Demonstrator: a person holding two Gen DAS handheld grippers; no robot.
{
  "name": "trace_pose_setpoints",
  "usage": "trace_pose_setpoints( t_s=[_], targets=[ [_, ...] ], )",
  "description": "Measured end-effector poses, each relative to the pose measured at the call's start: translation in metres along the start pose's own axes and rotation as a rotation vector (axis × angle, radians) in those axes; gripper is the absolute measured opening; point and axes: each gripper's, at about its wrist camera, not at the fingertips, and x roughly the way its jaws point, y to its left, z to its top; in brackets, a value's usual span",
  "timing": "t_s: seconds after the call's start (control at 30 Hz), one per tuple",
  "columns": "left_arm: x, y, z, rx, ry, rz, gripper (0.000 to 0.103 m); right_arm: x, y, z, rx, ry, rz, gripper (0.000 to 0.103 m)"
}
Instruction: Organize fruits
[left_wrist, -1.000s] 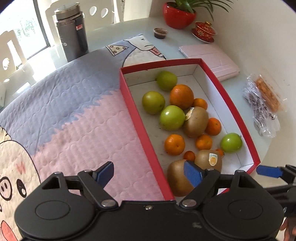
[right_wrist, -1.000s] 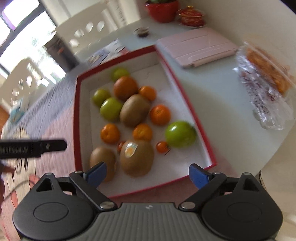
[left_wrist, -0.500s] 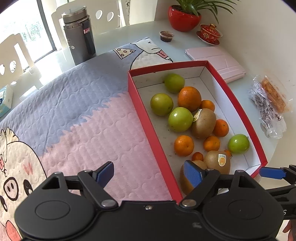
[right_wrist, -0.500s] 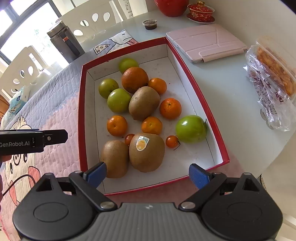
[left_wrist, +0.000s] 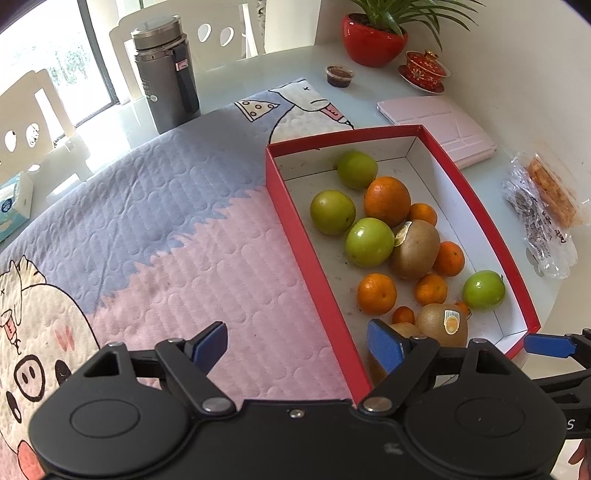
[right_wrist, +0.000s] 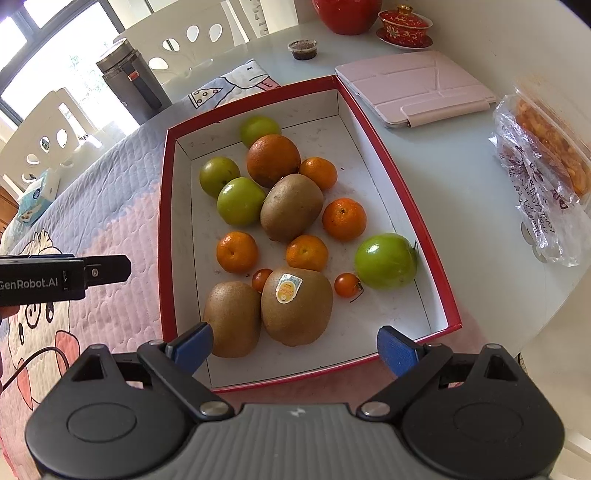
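Fruits fill the shallow red-rimmed white cardboard box (right_wrist: 402, 206) at centre frame on the worktop: four round green fruits (right_wrist: 386, 260), three fuzzy brown kiwis (right_wrist: 295, 306), one large orange (right_wrist: 273, 159), four small mandarins (right_wrist: 344, 219), two tiny orange tomatoes (right_wrist: 346, 285), while the left gripper (left_wrist: 297, 347) and right gripper (right_wrist: 295, 345) hover spread apart, empty, at lower frame.
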Motion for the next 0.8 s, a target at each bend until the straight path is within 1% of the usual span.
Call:
trace_pose_setpoints(
  t_s=[0.8],
  targets=[
    [-0.0012,0.0025,-0.0016,0.001,0.001,0.015,0.098,-0.0025,0.0018,-0.0003,-0.013,-0.003,-0.008,0.097]
  ],
)
